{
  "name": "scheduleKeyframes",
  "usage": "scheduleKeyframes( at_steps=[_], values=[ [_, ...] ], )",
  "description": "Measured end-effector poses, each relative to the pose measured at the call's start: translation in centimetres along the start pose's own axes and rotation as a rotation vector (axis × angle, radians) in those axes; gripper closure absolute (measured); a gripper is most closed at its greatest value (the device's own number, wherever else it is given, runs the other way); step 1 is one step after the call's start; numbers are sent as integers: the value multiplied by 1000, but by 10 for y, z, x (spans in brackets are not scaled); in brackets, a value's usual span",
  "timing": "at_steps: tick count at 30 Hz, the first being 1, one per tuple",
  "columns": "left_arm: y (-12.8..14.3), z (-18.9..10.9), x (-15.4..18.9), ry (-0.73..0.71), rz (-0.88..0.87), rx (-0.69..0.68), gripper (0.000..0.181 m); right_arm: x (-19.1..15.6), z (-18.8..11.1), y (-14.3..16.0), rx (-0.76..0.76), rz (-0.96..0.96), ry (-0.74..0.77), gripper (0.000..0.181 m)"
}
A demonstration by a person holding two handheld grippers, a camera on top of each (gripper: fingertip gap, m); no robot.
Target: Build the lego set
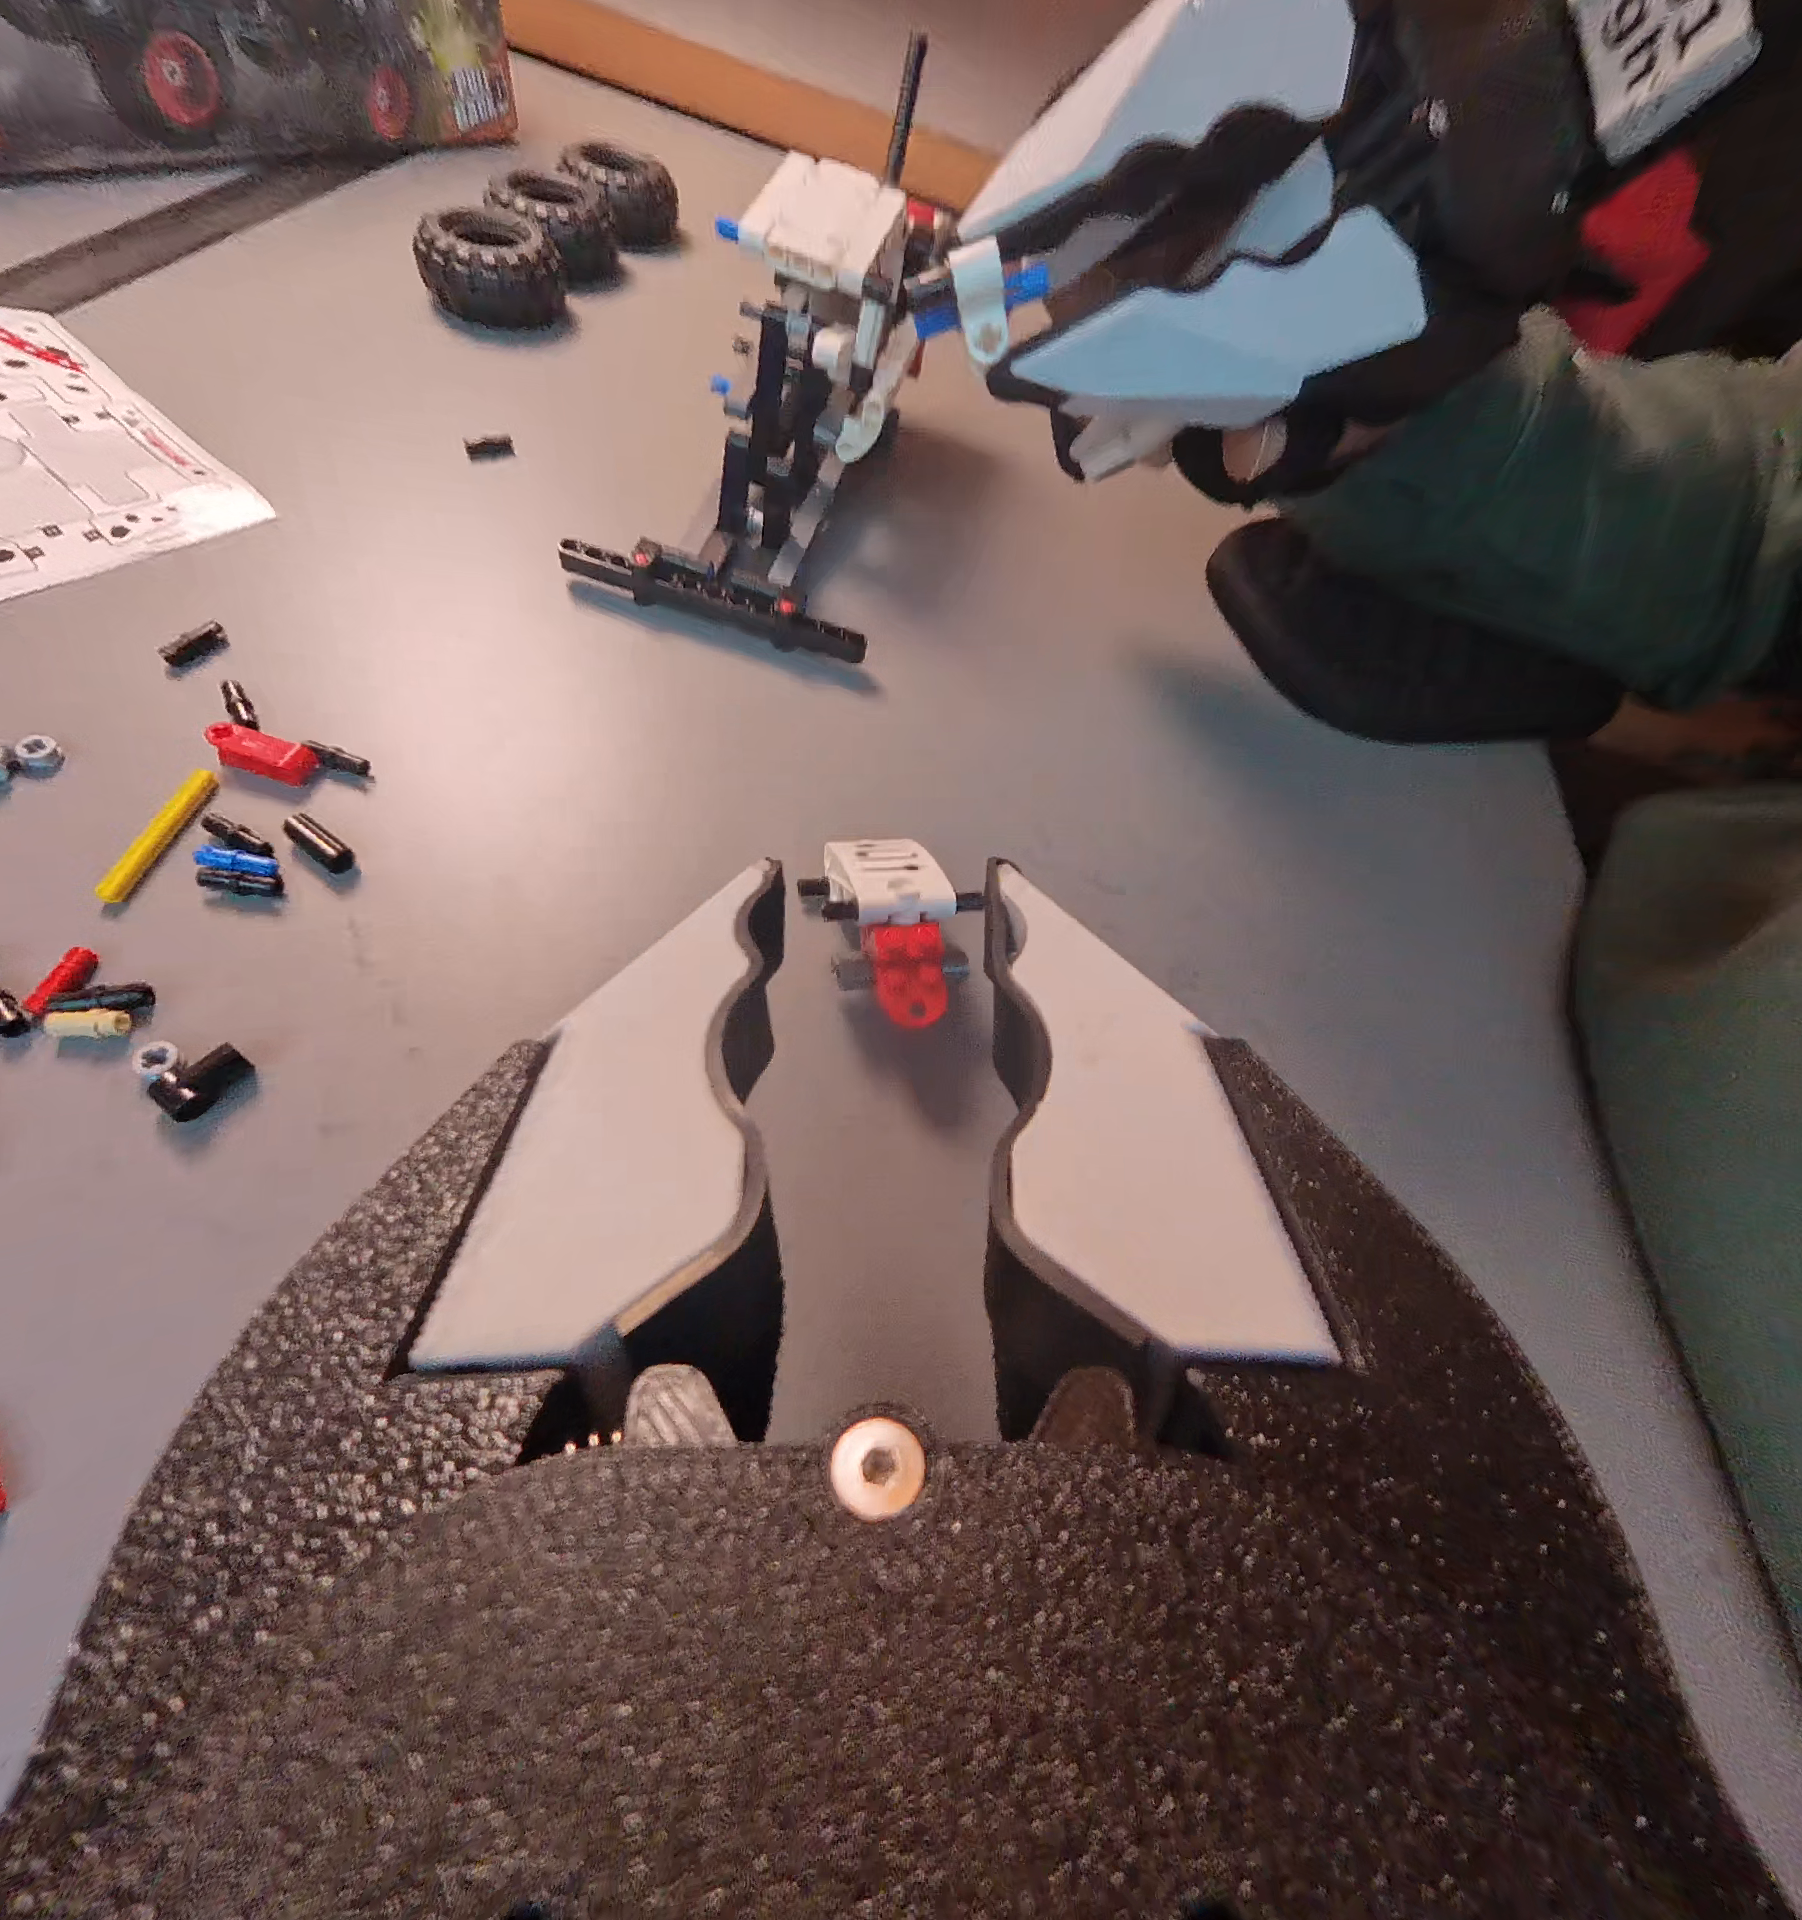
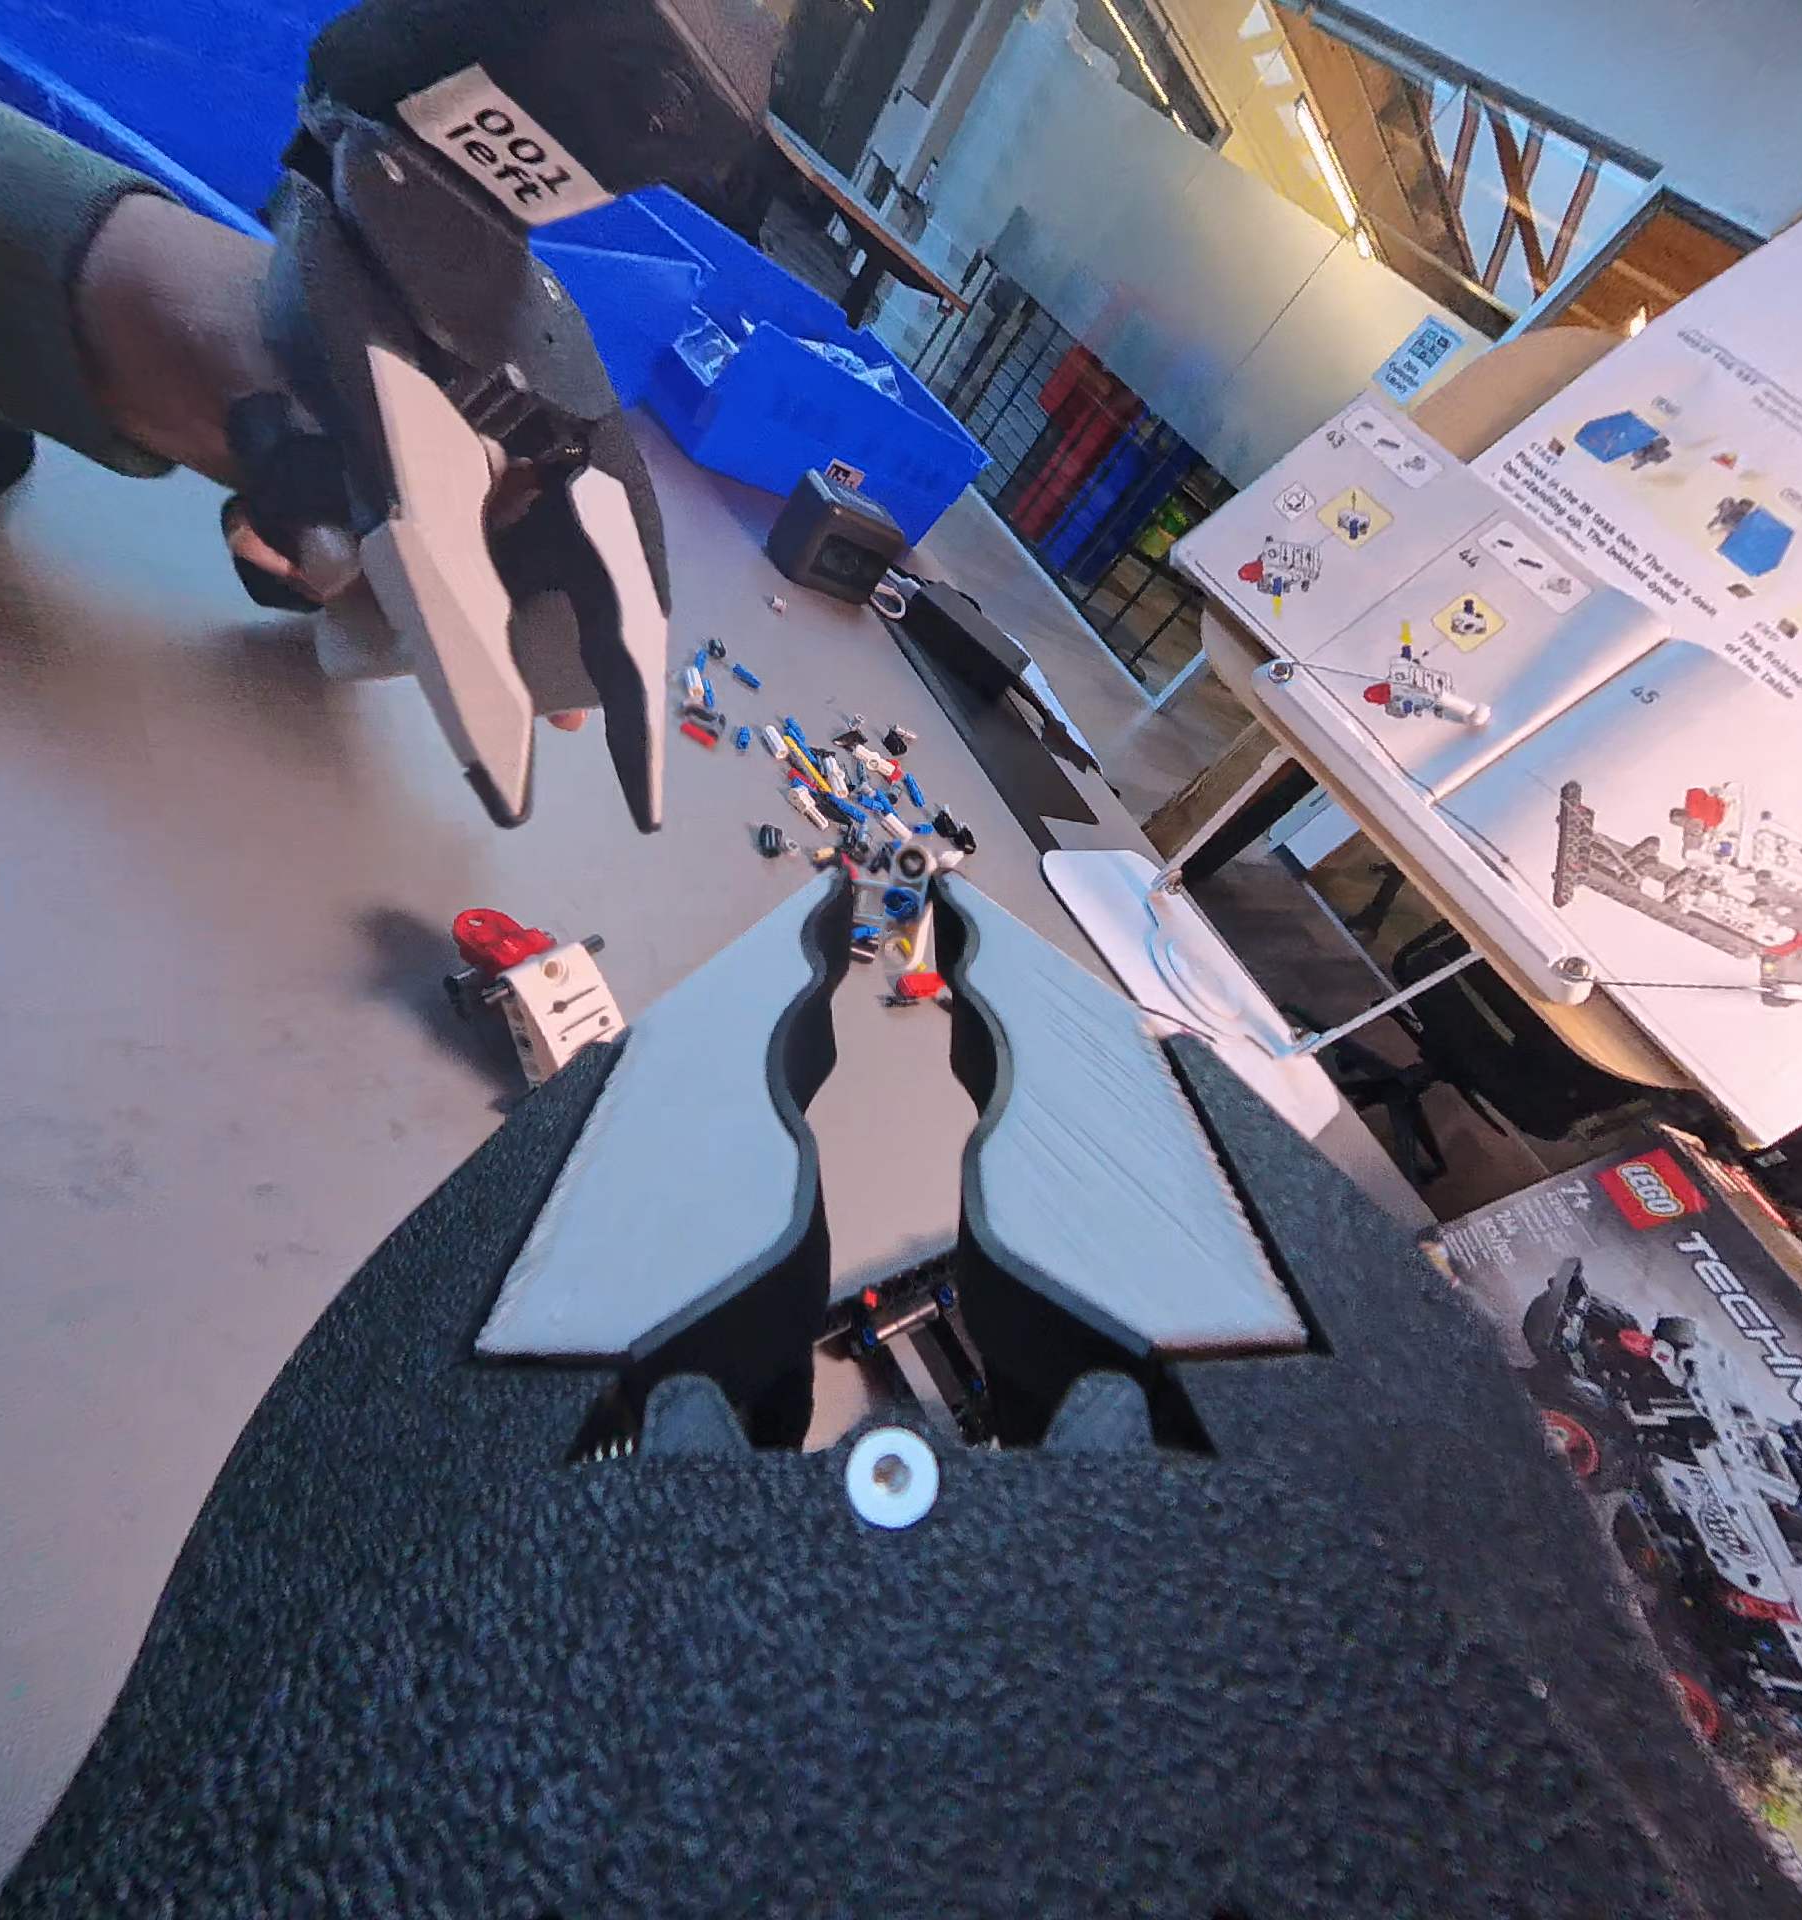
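A partly built white-and-black model point(image 1: 814, 343) stands on the grey table point(image 1: 1084, 748). My right gripper point(image 1: 980, 307) is beside the model's upper right and is shut on a small white-and-blue piece point(image 1: 983, 327), held close to the model. In the right wrist view the piece point(image 2: 905, 878) sits between the tips of my right gripper point(image 2: 889, 888), and black model parts point(image 2: 907, 1330) show below the fingers. My left gripper point(image 1: 884, 883) is open, low over the table, its tips on either side of a small white-and-red sub-assembly point(image 1: 892, 920) that lies on the table. The sub-assembly point(image 2: 538, 987) and my left gripper point(image 2: 585, 816) also show in the right wrist view.
Three black tyres point(image 1: 544, 239) and the set box point(image 1: 222, 73) are at the back left, and a printed sheet point(image 1: 55, 447) lies at the left. Loose small parts point(image 1: 201, 831) lie at the left. Blue bins point(image 2: 803, 416), a booklet on a stand point(image 2: 1603, 675) and a green sleeve point(image 1: 1562, 520) are nearby.
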State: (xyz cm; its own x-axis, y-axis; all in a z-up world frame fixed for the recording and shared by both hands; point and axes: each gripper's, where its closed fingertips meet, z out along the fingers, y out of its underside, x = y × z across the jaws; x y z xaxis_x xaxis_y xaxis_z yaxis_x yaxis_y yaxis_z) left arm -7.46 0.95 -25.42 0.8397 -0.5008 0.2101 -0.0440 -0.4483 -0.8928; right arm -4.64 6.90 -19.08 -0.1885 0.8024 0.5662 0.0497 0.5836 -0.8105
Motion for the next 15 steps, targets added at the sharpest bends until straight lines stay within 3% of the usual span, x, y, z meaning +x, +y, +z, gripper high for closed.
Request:
scheduleKeyframes(
  at_steps=[5, 10, 15],
  values=[
    [31, 20, 1, -67, 119, -181, 139, -12, 3, 8, -38, -36, -48, 167],
    [37, 34, 2, -111, 147, -232, 131, -24, 4, 10, -42, -42, -110, 166],
    [42, 38, -5, -146, 91, -272, 147, -32, 5, 11, -46, -39, -146, 166]
  ],
)
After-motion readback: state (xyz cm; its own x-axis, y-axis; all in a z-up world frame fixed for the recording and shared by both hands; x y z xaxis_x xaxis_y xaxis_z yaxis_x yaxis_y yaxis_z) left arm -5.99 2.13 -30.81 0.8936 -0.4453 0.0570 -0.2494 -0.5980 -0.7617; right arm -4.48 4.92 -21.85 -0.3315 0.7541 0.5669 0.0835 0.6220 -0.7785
